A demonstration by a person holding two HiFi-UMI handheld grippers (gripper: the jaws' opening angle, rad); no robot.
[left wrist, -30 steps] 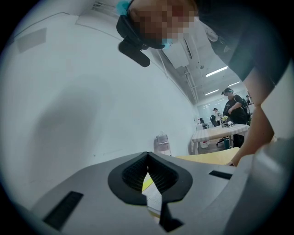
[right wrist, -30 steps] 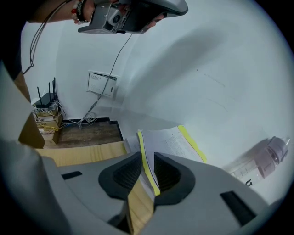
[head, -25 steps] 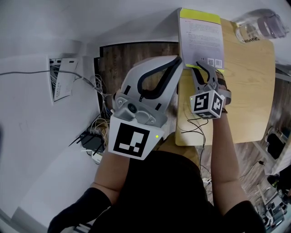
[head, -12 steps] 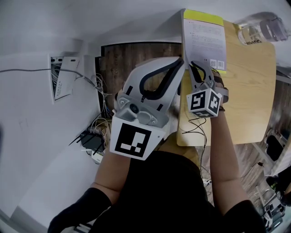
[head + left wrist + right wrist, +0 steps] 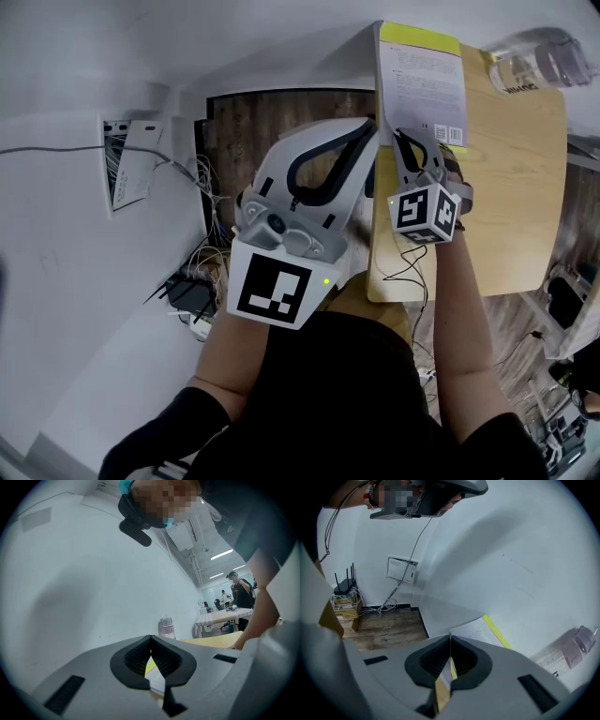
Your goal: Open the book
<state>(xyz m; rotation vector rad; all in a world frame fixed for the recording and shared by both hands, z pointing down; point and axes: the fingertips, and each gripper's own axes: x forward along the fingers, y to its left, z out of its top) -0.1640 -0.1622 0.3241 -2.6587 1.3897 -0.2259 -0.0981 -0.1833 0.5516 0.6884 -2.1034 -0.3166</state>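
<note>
The book [image 5: 422, 80] lies closed on the wooden table [image 5: 511, 187], its white cover with a yellow band facing up, at the table's far left corner. My right gripper [image 5: 405, 139] sits at the book's near edge; its jaws have just been closing and now pinch the thin cover edge [image 5: 478, 630], which shows at the tips of the right gripper [image 5: 450, 639]. My left gripper [image 5: 374, 127] hangs shut beside the book's left edge with nothing between its pads. In the left gripper view, the book [image 5: 157, 681] shows through the gap below the tips of the left gripper [image 5: 150, 639].
A clear plastic bottle [image 5: 539, 56] lies on the table at the far right of the book. Left of the table the floor drops away, with a router and tangled cables [image 5: 192, 291] and a wall panel [image 5: 131, 173]. People stand far off in the left gripper view.
The right gripper's jaws have closed at the book's near edge, from plainly apart to together. The left gripper has stayed shut and in place.
</note>
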